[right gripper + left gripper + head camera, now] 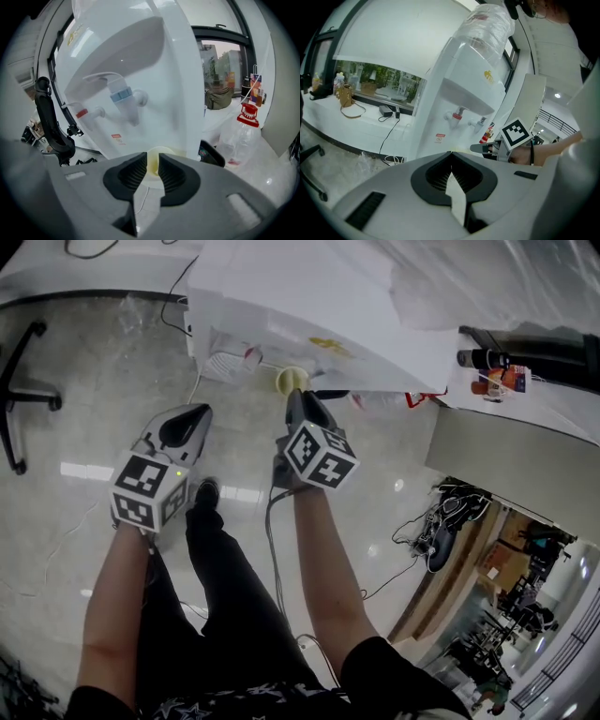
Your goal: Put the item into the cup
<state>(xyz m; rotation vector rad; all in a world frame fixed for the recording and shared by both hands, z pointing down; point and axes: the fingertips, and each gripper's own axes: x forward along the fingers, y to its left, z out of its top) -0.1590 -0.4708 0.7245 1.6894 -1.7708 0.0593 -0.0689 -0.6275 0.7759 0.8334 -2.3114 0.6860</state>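
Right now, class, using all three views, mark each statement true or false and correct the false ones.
1. The right tool grips a pale yellow cup. True.
2. The left tool holds a bottle. False: its jaws are together with nothing between them.
3. The water dispenser has a red tap and a blue tap. True.
4. The pale yellow cup stands on the floor. False: the right tool holds it up in front of the water dispenser.
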